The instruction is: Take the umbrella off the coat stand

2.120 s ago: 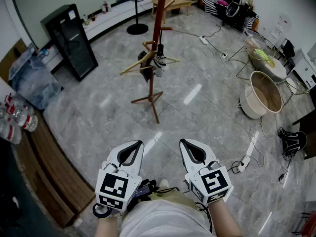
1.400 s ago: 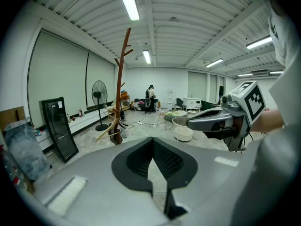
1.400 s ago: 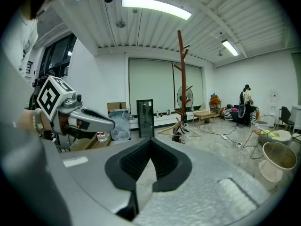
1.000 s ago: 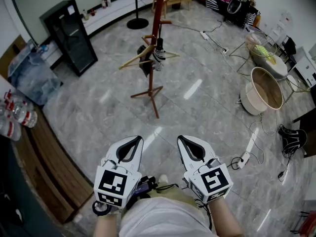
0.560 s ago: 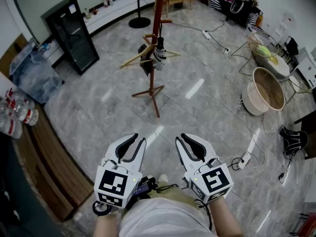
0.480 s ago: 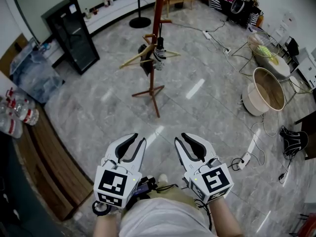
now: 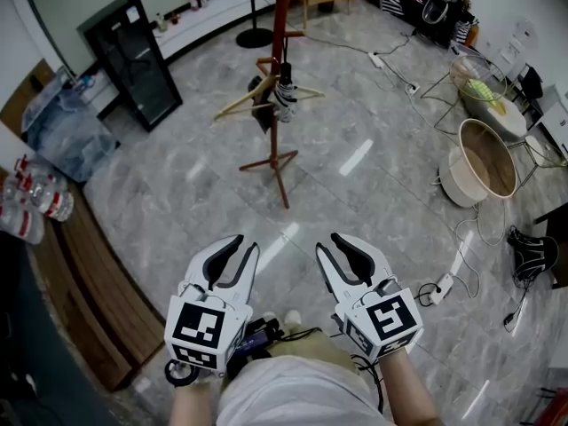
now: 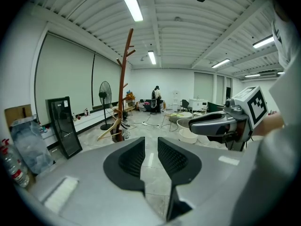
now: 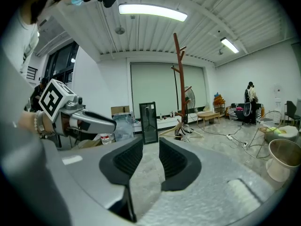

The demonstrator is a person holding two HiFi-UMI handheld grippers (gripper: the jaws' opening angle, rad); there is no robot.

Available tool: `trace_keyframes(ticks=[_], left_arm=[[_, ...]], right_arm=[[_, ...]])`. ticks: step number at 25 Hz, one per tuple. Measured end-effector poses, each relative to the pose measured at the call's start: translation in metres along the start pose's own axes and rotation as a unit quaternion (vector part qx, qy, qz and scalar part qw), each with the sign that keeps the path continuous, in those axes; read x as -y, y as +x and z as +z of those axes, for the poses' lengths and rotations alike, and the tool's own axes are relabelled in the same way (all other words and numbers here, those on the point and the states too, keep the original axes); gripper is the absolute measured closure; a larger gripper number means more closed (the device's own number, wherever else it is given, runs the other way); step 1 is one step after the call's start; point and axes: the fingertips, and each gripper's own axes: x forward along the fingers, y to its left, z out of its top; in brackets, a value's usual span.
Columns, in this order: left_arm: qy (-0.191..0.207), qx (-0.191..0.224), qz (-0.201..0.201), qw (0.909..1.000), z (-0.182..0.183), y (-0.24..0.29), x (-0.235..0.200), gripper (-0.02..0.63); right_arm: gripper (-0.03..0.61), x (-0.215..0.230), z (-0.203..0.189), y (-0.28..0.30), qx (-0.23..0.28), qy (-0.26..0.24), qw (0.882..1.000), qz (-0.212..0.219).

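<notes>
The red-brown coat stand rises from the marble floor far ahead of me. A folded black-and-white umbrella hangs on it beside wooden hangers. Both grippers are held low near my body, well short of the stand. The left gripper has its jaws a little apart, with nothing between them. The right gripper is opening and is also empty. From the left gripper, stand and umbrella lie ahead-left. From the right gripper, the umbrella sits just right of the jaws' gap.
A black glass-door cabinet and a floor fan stand at the back left. A wooden counter with water bottles runs along my left. A round tub and floor cables with a power strip lie to the right.
Both grippers' jaws were shut two seconds ago and now stand apart. The hands have stayed in about the same place in front of me.
</notes>
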Motion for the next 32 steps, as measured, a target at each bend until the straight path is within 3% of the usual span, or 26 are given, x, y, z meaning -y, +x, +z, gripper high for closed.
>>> trace_keyframes(ticks=[17,32], left_arm=[[0.005,0.008,0.012,0.9999,0.000,0.001,0.010,0.526],[0.006,0.006,-0.001,1.0000,0.001,0.020,0.013,0.515]], right_arm=[[0.463,0.008,-0.003,-0.005,0.009,-0.016,1.000,0.008],[0.462,0.024,-0.008,-0.005,0.004,-0.006,1.000,-0.001]])
